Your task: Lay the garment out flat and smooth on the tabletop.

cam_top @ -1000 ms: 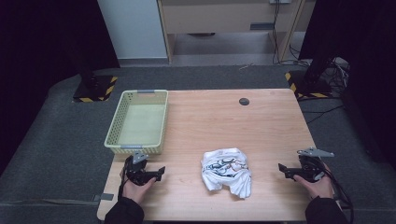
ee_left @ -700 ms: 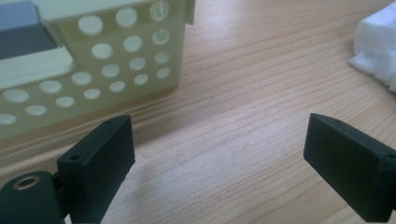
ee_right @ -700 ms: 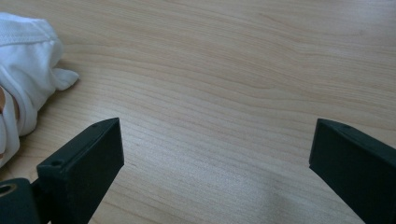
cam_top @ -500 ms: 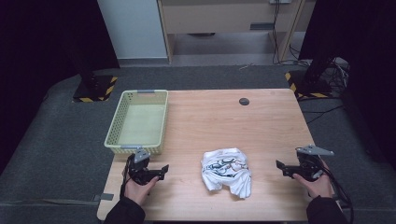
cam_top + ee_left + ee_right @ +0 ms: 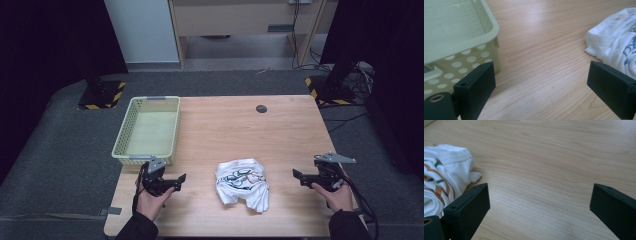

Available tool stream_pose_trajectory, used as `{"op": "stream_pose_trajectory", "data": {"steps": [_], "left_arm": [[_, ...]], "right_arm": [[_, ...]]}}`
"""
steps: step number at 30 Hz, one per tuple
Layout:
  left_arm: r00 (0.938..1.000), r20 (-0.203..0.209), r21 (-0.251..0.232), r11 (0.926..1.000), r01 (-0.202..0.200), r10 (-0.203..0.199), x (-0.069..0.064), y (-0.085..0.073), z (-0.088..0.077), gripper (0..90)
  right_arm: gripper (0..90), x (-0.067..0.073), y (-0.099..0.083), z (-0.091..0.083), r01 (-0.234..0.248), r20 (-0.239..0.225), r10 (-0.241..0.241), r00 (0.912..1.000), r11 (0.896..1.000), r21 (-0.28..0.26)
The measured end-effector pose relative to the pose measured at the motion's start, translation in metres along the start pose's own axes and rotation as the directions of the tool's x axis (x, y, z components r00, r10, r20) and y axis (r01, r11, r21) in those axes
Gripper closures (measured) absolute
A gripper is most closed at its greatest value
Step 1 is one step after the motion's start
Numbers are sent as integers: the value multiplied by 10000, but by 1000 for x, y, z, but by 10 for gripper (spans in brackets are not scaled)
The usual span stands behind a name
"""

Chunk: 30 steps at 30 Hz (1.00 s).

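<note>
A crumpled white T-shirt with a dark printed pattern (image 5: 242, 182) lies on the wooden table (image 5: 240, 130) near its front edge. It also lies at the right edge of the left gripper view as the T-shirt (image 5: 616, 42), and at the left of the right gripper view as the T-shirt (image 5: 441, 175). My left gripper (image 5: 179, 179) rests low on the table to the shirt's left, open, with only bare wood between its jaws. To the shirt's right my right gripper (image 5: 296, 176) is likewise open and holds nothing. Both point toward the shirt.
A pale green perforated basket (image 5: 147, 130) stands at the table's left, just beyond my left gripper; its corner (image 5: 461, 45) is close to the left jaw. A small dark round thing (image 5: 261, 108) lies near the table's far edge.
Both grippers have barely shifted; the right one has edged slightly inward toward the shirt. The shirt and basket have not moved.
</note>
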<state>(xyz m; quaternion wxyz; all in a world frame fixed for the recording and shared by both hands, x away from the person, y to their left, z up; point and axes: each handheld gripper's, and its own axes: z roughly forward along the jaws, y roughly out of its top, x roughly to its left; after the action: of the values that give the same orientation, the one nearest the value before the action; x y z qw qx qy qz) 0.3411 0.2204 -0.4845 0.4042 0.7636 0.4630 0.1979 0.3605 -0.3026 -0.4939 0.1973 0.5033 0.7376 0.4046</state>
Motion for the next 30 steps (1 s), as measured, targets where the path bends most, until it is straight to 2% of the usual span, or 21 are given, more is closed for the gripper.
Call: {"op": "stream_pose_trajectory", "data": {"steps": [14,30], "left_arm": [[9989,459,-430,9991,-29,49,-9,11,0,78],[9960,866,-638,9979,-149,204,-24,29,14,78]], "right_arm": [[35,7,11,3,47,-306,-53,9995,9998,-187],[47,24,27,16,247,-721,-271,9970,9991,-338]]}}
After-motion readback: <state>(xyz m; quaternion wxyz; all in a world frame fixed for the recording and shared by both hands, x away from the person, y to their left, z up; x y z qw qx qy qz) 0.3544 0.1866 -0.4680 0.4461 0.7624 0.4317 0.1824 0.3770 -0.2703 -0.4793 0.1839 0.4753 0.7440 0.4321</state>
